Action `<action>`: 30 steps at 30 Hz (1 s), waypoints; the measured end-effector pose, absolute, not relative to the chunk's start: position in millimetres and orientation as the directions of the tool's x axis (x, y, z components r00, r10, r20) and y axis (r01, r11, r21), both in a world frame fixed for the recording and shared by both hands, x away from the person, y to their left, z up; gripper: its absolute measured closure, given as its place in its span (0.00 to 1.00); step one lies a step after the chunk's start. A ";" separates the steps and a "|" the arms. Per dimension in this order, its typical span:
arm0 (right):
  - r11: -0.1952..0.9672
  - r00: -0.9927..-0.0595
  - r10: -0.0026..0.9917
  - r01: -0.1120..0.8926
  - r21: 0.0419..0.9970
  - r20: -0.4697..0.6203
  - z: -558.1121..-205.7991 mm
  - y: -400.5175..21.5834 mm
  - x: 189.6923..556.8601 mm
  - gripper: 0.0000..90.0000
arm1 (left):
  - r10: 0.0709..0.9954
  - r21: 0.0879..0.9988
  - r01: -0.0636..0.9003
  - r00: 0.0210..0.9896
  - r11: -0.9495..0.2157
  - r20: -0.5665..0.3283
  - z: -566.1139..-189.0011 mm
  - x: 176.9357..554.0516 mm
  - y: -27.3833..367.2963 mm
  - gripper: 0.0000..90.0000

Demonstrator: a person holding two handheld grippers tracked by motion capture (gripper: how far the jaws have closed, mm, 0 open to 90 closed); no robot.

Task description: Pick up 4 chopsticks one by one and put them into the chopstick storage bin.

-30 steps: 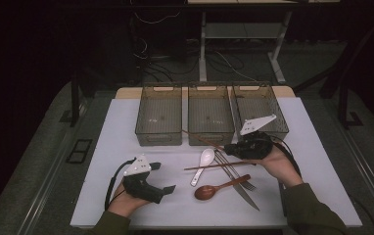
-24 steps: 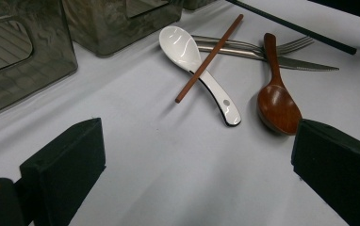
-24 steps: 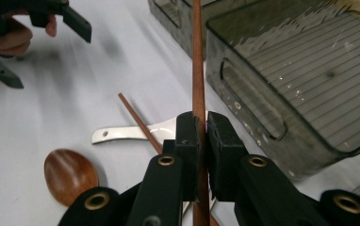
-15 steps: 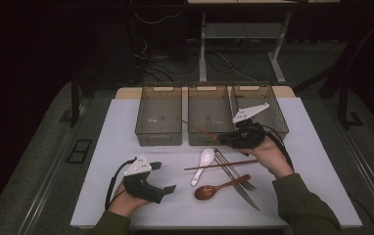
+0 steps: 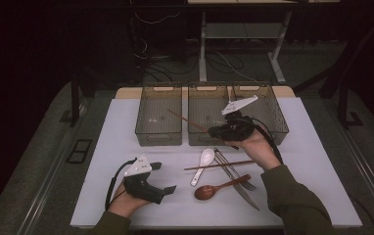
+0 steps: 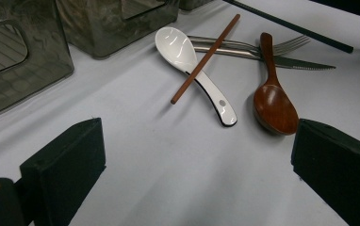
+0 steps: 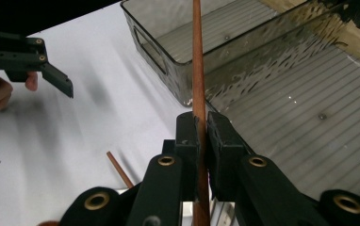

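One chopstick [image 7: 197,61], clamped between the right gripper [image 7: 200,123]'s closed jaws, has now lifted toward the bins [image 5: 205,115] ahead, sorting likely underway, while the left gripper [image 6: 194,162] gapes empty.

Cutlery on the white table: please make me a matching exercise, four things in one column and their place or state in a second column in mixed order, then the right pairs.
Things:
1. white spoon
2. wooden spoon
3. chopstick held by the right gripper
4. left gripper

Places or states:
A. jaws open, holding nothing, low over the table
B. lying on the table, with a second chopstick across its handle
C. clamped between shut jaws, over the middle bin
D. lying on the table, its bowl towards the person

Pairs: 1-B, 2-D, 3-C, 4-A
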State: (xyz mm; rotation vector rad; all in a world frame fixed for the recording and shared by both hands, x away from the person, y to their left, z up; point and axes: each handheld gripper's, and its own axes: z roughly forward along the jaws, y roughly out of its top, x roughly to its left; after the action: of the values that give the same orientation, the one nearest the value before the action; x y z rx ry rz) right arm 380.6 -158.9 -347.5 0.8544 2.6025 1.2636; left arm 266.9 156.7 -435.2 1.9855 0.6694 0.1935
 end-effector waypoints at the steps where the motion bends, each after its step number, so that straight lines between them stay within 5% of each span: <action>1: 0.492 -0.831 0.542 0.436 0.754 0.127 -347.1 -156.7 381.6 0.92 | 0.532 0.857 0.374 0.834 -0.355 -0.144 -435.2 266.9 156.8 0.03; 30: 0.485 -0.777 0.618 0.500 0.717 0.123 -344.7 -96.9 431.0 0.92 | 0.524 0.856 0.378 0.838 -0.353 -0.154 -435.0 266.9 156.5 0.03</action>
State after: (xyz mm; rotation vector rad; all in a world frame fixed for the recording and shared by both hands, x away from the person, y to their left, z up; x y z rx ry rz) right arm 431.0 -96.9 -344.7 0.9758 2.5739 1.1666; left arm 266.9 156.5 -435.0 1.9827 0.6661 0.1770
